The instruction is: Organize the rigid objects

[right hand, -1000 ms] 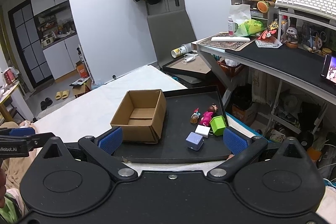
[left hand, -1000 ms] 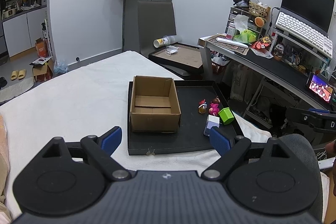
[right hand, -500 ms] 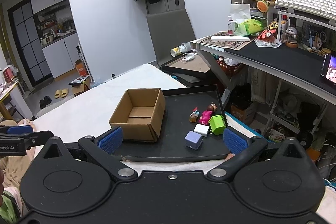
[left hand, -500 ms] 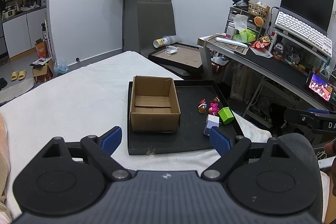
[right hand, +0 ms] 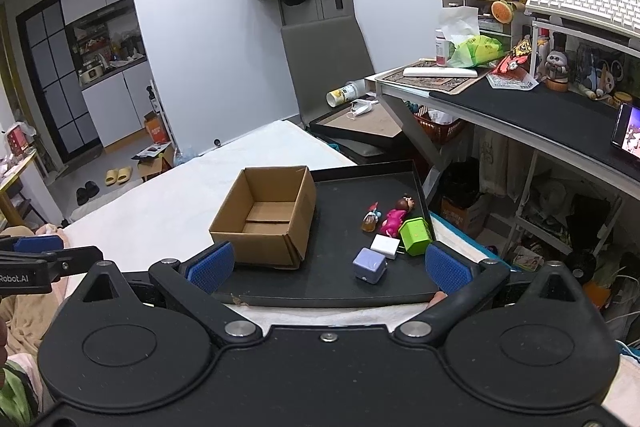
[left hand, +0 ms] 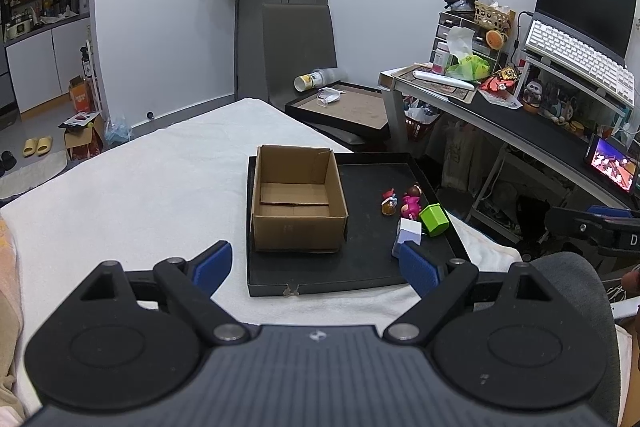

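A black tray [left hand: 360,267] [right hand: 340,291] lies on the white bed. An open, empty cardboard box [left hand: 298,199] [right hand: 266,217] stands on its left part. On its right lie a green cube [left hand: 434,219] [right hand: 416,235], a white block [left hand: 410,229] [right hand: 385,246], a lavender cube [right hand: 369,265], a pink doll [left hand: 411,202] [right hand: 396,215] and a small figurine [left hand: 389,202] [right hand: 371,217]. My left gripper [left hand: 316,265] is open and empty, held short of the tray's near edge. My right gripper [right hand: 326,265] is open and empty, also short of the tray.
A desk [right hand: 520,107] with a keyboard, monitor and clutter stands to the right. A grey chair [left hand: 298,39] and stacked frames [left hand: 344,103] stand beyond the bed. The white bed [left hand: 140,187] stretches left of the tray.
Both grippers have drifted only slightly; the right view has shifted a little towards the tray. Nothing on the tray has moved.
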Motion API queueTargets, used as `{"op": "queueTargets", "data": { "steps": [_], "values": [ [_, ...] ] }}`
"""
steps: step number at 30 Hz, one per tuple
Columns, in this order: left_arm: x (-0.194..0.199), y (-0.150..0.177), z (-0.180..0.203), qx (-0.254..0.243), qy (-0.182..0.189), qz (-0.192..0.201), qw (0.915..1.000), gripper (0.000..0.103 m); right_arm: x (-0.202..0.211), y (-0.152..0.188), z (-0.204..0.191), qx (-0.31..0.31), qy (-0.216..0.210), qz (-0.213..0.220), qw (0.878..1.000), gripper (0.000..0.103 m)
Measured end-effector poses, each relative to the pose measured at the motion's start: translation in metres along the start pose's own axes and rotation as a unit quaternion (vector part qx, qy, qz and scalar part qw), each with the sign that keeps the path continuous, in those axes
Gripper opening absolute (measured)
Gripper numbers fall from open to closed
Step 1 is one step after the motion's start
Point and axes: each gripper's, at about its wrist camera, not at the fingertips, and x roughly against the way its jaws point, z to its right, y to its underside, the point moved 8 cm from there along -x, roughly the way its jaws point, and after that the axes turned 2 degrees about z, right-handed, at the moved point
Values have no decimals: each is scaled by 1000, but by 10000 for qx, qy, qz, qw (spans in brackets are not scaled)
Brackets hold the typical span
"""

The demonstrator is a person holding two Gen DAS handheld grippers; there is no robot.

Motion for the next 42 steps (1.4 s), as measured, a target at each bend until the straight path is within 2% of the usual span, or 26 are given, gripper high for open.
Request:
{"op": "queueTargets", "data": {
  "steps": [18,42],
  "values": [
    [-24,-3,-9,86,-45,-121,9999,90,-21,3,-8,76,69,-148,9998,103],
    [-99,-17,-40,275,-140,-484,9983,89,-99,-1,2,-113,247,-587,9979,103]
  ]
}}
